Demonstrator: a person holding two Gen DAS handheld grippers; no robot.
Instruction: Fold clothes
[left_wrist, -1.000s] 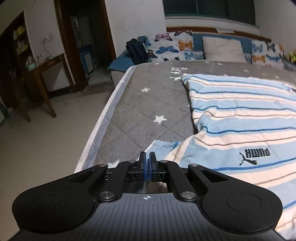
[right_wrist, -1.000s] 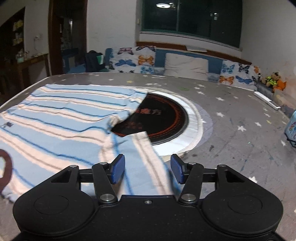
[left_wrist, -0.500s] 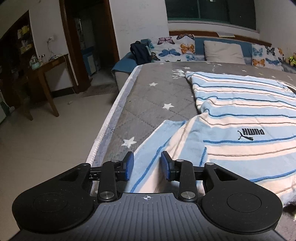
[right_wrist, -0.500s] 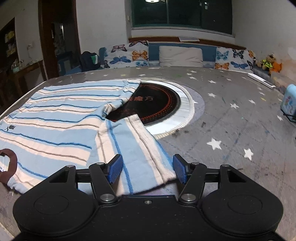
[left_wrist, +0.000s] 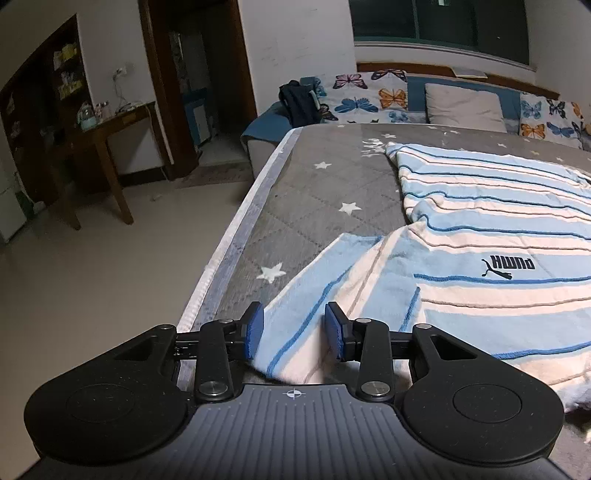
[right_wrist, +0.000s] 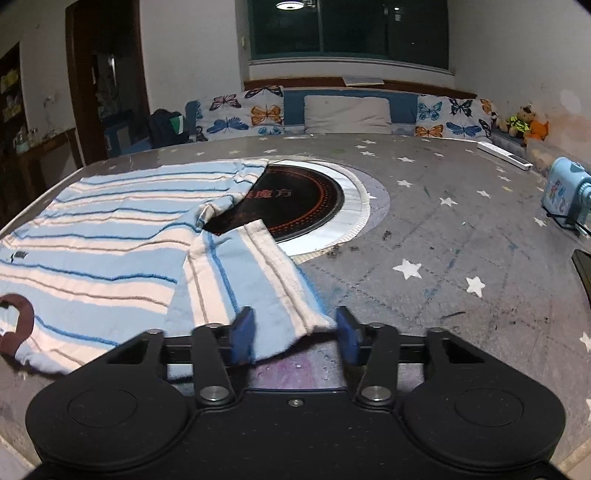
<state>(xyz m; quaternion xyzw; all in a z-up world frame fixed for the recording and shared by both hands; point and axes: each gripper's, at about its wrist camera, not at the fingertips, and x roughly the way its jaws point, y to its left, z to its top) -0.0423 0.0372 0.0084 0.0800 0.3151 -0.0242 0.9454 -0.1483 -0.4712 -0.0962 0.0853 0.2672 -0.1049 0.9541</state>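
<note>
A light-blue and cream striped shirt (left_wrist: 480, 236) with a black logo lies spread on the grey star-patterned surface (left_wrist: 314, 206). My left gripper (left_wrist: 293, 328) is open, with the shirt's left sleeve (left_wrist: 314, 295) lying between its blue pads (left_wrist: 255, 326). In the right wrist view the same shirt (right_wrist: 110, 229) lies at the left, its brown collar at the near left edge. My right gripper (right_wrist: 295, 334) is open wide around the end of the right sleeve (right_wrist: 251, 288), which lies flat.
A round black and white mat (right_wrist: 314, 199) lies partly under the shirt. Butterfly cushions (right_wrist: 266, 114) and a grey pillow line the far side. A blue box (right_wrist: 565, 192) stands at the right. The surface's left edge (left_wrist: 229, 240) drops to the floor; a wooden table (left_wrist: 107, 147) stands beyond.
My left gripper was shut on the left sleeve; it has opened and let the sleeve go. Both grippers have drawn back toward me, so more of each sleeve shows.
</note>
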